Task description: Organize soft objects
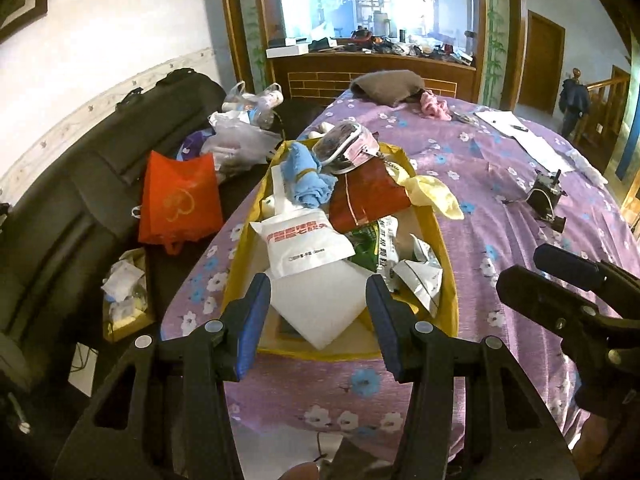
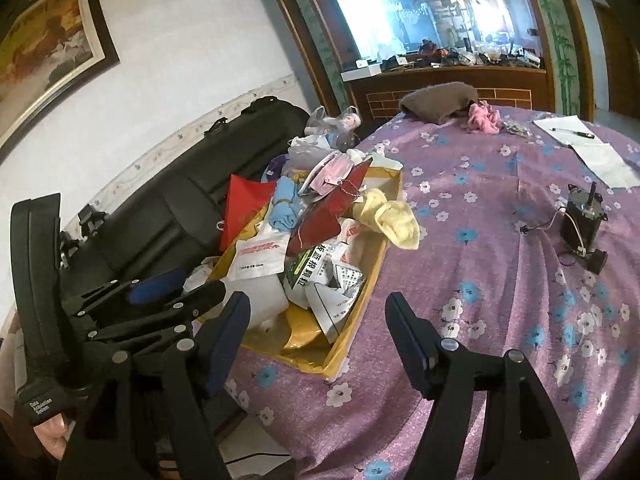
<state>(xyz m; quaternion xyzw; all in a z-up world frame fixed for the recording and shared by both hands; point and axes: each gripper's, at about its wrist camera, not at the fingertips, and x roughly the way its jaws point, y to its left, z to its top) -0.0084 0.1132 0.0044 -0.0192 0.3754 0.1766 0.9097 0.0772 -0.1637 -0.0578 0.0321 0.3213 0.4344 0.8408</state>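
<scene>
A yellow box [image 1: 446,248] [image 2: 358,320] on the purple flowered tablecloth holds a heap: a blue cloth [image 1: 306,178] [image 2: 285,206], a pale yellow cloth [image 1: 434,194] [image 2: 394,218], a red bag [image 1: 370,194], white pouches [image 1: 306,242] [image 2: 260,256] and a pink face mask [image 1: 358,148] [image 2: 334,174]. A brown cloth [image 1: 386,86] [image 2: 438,102] and a pink cloth [image 1: 434,106] [image 2: 484,117] lie at the table's far edge. My left gripper [image 1: 318,300] is open and empty at the box's near end. My right gripper [image 2: 316,312] is open and empty over the box's near right corner; it also shows in the left wrist view [image 1: 536,268].
A small black motor with wires [image 1: 544,198] [image 2: 580,220] sits on the right of the table. Papers with a pen [image 1: 516,130] [image 2: 576,134] lie at the far right. A black sofa [image 1: 92,184] on the left carries an orange bag [image 1: 180,204] and plastic bags [image 1: 240,132].
</scene>
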